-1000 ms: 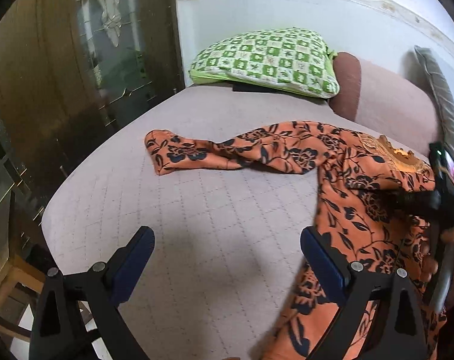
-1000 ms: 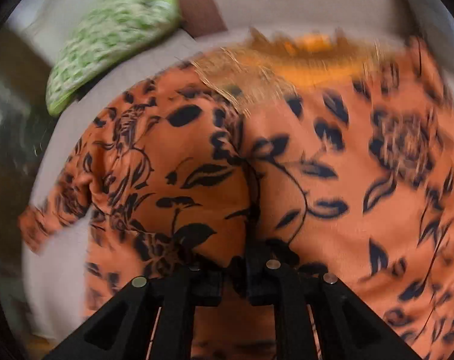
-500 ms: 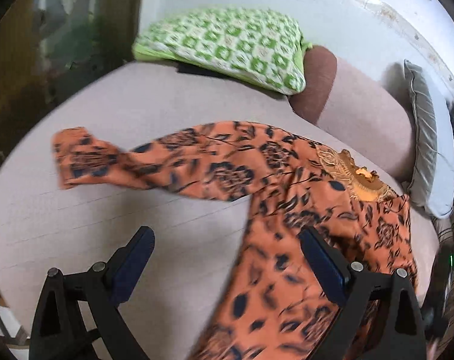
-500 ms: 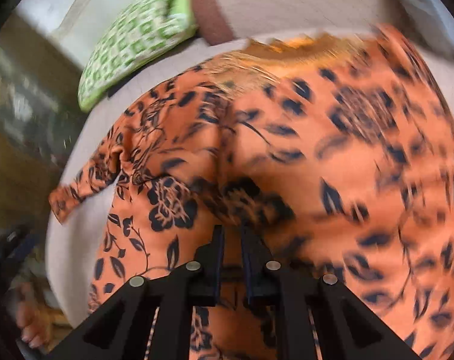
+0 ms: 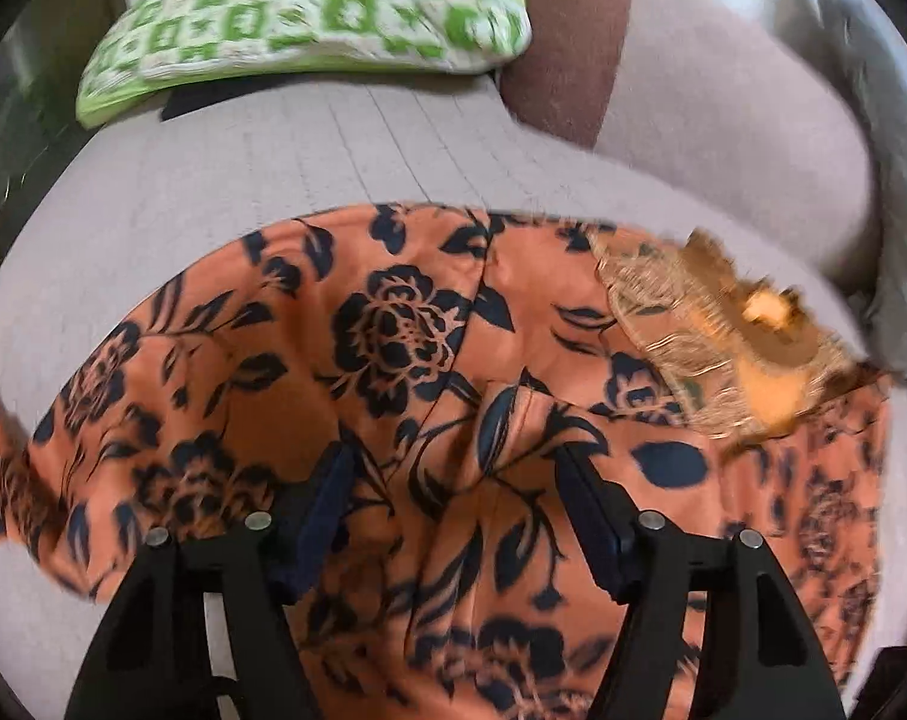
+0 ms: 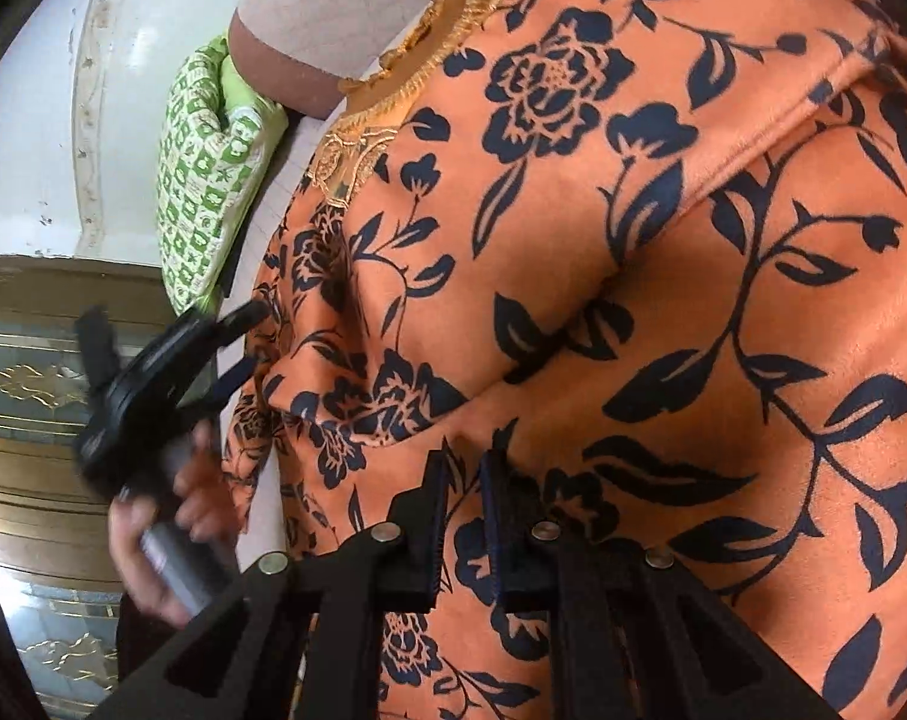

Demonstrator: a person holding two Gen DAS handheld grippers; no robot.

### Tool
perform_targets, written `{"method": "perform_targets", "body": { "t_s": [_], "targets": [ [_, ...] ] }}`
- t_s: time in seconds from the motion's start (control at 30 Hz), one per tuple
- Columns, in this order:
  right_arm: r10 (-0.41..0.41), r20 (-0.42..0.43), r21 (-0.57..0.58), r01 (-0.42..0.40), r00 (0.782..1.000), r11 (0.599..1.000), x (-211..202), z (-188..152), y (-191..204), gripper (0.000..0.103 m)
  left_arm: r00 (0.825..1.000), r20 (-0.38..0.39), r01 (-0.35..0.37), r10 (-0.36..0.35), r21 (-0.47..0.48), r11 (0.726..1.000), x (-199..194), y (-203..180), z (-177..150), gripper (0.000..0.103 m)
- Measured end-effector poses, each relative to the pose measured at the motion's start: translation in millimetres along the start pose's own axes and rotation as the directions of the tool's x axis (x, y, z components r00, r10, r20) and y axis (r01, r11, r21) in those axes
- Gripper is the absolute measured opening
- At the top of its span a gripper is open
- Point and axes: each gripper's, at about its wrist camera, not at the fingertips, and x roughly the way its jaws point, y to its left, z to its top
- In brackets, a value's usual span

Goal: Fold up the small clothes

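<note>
Spreading orange floral dress (image 5: 405, 330) flat on bed (image 5: 213, 192) before first fold.
Right gripper (image 6: 462, 498) fingers clamped on hem fabric; left gripper (image 5: 453, 480) fingers apart over shoulder seam. Close on single layer, tension evenly, avoid bunching near gold neckline trim (image 5: 681, 336).
</note>
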Motion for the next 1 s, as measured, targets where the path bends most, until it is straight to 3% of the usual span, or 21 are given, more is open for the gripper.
{"method": "perform_targets", "body": {
  "t_s": [0.03,0.1,0.13,0.17,0.37,0.53,0.6,0.7,0.8,0.83,0.87,0.9,0.93,1.0],
  "targets": [
    [0.004,-0.005,0.002,-0.004,1.000,1.000,0.2,0.4,-1.9,0.014,1.000,-0.001,-0.017,0.017,0.010,1.000,4.2,-2.2,0.7,0.070],
    [0.009,-0.010,0.004,-0.009,1.000,1.000,-1.9,1.2,-5.7,0.014,0.999,0.024,-0.024,0.024,0.035,0.999,3.4,-6.6,0.7,0.051],
    [0.008,-0.009,0.001,-0.008,1.000,1.000,-2.8,1.9,-6.4,0.014,1.000,0.016,0.003,-0.004,0.060,0.998,2.8,-8.8,0.3,0.018],
    [0.003,-0.007,-0.003,-0.003,1.000,1.000,-4.2,2.1,-6.8,0.014,1.000,-0.003,0.031,-0.031,0.061,0.998,4.4,-10.8,1.2,0.007],
    [-0.015,0.033,-0.014,0.016,0.999,1.000,-9.5,3.6,-7.0,0.014,0.996,0.092,0.013,-0.022,0.096,0.995,-13.3,-26.8,2.8,0.003],
    [-0.067,0.147,-0.067,0.077,0.987,0.995,-17.9,5.9,4.7,0.013,0.980,0.191,-0.063,0.051,0.057,0.996,-46.4,0.5,11.9,0.001],
    [-0.076,0.201,-0.085,0.095,0.977,0.992,-20.7,7.5,10.8,0.013,0.977,0.194,-0.097,0.088,0.036,0.995,-50.1,14.1,13.5,0.001],
    [-0.091,0.242,-0.107,0.120,0.966,0.987,-19.5,12.5,18.0,0.013,0.987,0.150,-0.064,0.061,0.013,0.998,-43.7,28.0,8.8,0.001],
    [-0.106,0.260,-0.125,0.142,0.960,0.982,-15.0,17.3,21.5,0.013,0.994,0.106,0.031,-0.029,-0.014,0.999,-36.0,28.4,0.6,0.010],
    [-0.107,0.258,-0.120,0.141,0.960,0.983,-13.3,18.2,20.8,0.013,0.992,0.087,0.094,-0.092,-0.025,0.995,-34.8,23.5,-1.3,0.032],
    [-0.105,0.253,-0.112,0.137,0.962,0.984,-12.1,18.6,19.8,0.013,0.990,0.072,0.126,-0.123,-0.035,0.991,-34.0,20.0,-2.2,0.066],
    [-0.098,0.242,-0.108,0.127,0.965,0.986,-10.9,19.1,19.0,0.013,0.987,0.058,0.155,-0.152,-0.049,0.987,-33.2,15.4,-2.6,0.080],
    [-0.095,0.237,-0.111,0.124,0.967,0.986,-10.5,18.4,18.3,0.013,0.982,0.055,0.182,-0.179,-0.059,0.981,-33.2,10.7,-2.8,0.088],
    [-0.099,0.232,-0.126,0.131,0.968,0.983,-10.7,17.1,17.7,0.013,0.980,0.058,0.193,-0.190,-0.049,0.980,-28.3,-2.1,-1.4,0.088]
  ]
}}
